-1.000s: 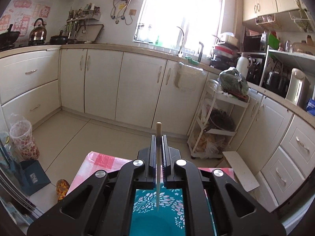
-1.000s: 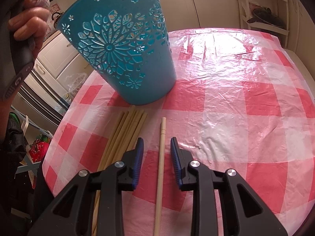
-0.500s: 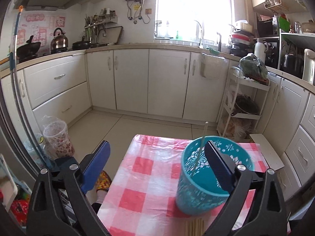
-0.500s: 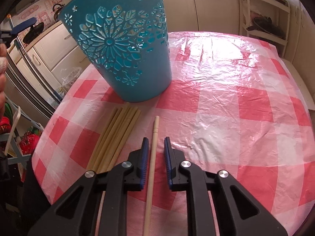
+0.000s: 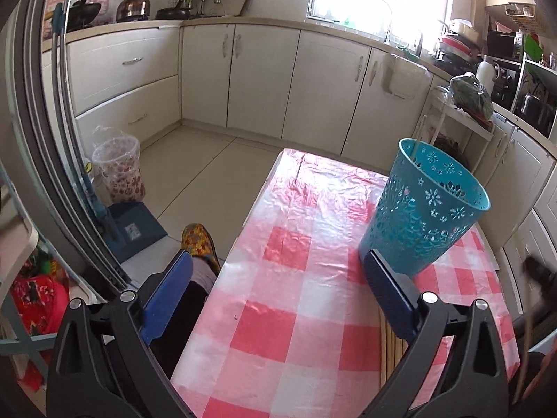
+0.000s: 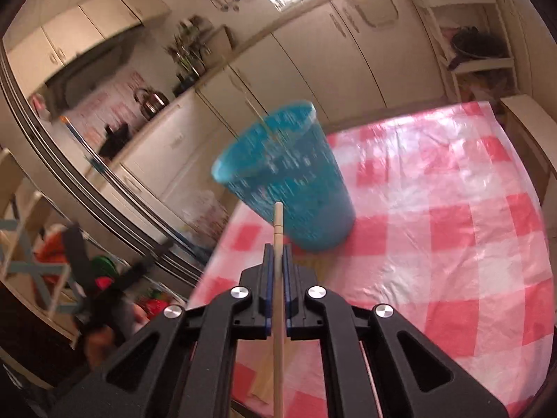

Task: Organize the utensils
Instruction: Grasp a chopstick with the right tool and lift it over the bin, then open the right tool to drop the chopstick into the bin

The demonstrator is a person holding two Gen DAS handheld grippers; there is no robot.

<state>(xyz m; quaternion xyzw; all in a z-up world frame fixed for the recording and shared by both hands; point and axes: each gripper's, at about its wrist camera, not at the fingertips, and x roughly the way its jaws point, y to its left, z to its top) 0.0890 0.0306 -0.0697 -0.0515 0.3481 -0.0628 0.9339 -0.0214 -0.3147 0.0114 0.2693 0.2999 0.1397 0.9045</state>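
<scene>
While the right gripper [image 6: 275,261] pinches one chopstick [image 6: 277,230] and the left gripper [image 5: 278,278] stands spread and empty, what looks like one stick leans in the teal basket [image 5: 424,209] at centre frame, more chopsticks [image 5: 390,341] waiting on the checked tablecloth [image 5: 296,261].

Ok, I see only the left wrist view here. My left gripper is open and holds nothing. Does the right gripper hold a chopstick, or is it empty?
Observer: It holds one. The right gripper is shut on a single chopstick, which sticks out beyond the fingertips.
Operator: Where does that chopstick point?
Observer: Toward the blue basket, whose side stands right behind its tip in the right wrist view.
Operator: Is the basket empty? I see only a thin stick at its rim.
Observer: One chopstick in the basket rises above the rim. That view is blurred, so I cannot count more.
Operator: Are more left on the table?
Observer: Yes, a bundle of chopsticks lies on the checked tablecloth, just in front of the basket.
</scene>
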